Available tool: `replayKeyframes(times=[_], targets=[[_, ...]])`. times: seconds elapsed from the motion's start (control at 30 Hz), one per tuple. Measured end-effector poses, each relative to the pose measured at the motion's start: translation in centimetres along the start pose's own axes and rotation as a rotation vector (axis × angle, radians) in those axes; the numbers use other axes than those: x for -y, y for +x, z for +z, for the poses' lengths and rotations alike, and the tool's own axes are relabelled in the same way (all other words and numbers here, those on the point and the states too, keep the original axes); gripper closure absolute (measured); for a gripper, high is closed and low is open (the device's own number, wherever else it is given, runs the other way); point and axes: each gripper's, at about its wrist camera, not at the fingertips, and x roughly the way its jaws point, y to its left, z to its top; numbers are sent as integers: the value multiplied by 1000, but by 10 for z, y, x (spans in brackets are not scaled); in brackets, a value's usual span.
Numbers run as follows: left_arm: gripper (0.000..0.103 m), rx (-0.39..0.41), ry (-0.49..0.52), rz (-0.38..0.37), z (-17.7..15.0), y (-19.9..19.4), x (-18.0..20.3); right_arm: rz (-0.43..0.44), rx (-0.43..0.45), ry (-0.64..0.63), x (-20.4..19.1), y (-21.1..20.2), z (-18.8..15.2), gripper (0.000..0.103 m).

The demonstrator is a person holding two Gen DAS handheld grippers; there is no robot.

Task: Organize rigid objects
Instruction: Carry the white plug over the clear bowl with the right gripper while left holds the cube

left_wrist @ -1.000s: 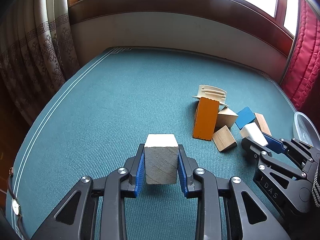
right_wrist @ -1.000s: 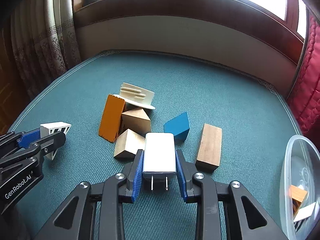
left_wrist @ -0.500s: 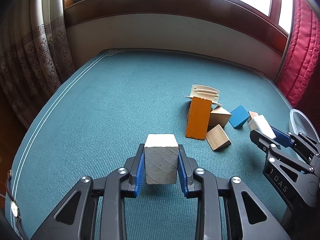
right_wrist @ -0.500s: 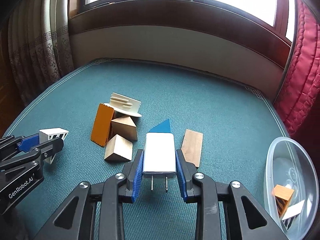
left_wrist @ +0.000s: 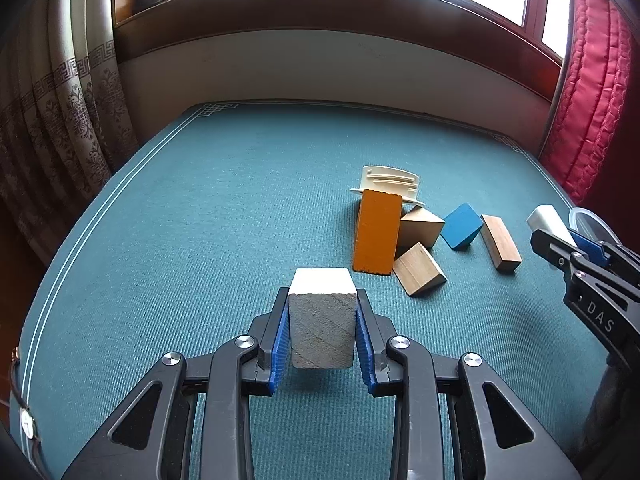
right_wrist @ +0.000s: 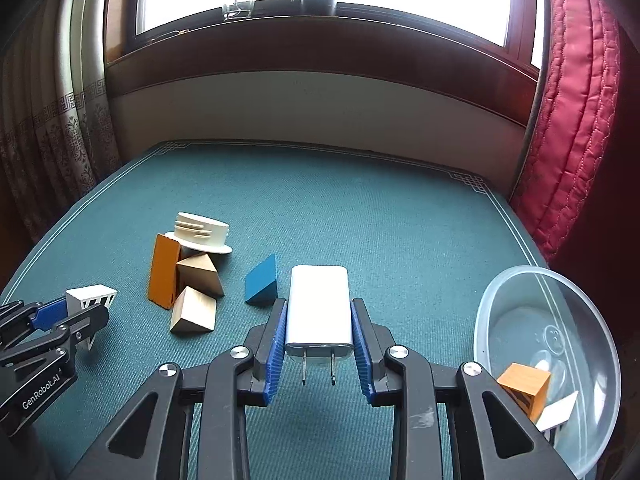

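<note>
My left gripper [left_wrist: 322,322] is shut on a white-painted wooden block [left_wrist: 322,320], held above the teal cloth. My right gripper [right_wrist: 319,320] is shut on a white plug charger [right_wrist: 319,308], its two prongs pointing back at the camera. That charger [left_wrist: 549,220] also shows at the right edge of the left wrist view, in the right gripper [left_wrist: 560,236]. On the cloth lie an orange block [left_wrist: 378,234], two wooden wedges [left_wrist: 420,268], a blue block [left_wrist: 462,226], a brown plank [left_wrist: 500,242] and a cream plastic disc [left_wrist: 390,180].
A clear plastic bowl [right_wrist: 592,304] sits at the right of the table, holding an orange block [right_wrist: 522,384] and a white piece [right_wrist: 558,410]. The table top is a teal cloth [right_wrist: 380,216]. A red curtain [right_wrist: 576,100] hangs right, patterned curtains left, a wall and window behind.
My right gripper has risen and shifted right with the charger, so the bowl now shows more fully. The left gripper has stayed put with its block.
</note>
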Motion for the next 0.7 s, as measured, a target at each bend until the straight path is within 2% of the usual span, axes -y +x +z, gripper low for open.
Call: replayKeyframes(times=[0.7], targets=[[73,1,35,-28,-3,2,5,-102,55,128,56,-24,-1,71]])
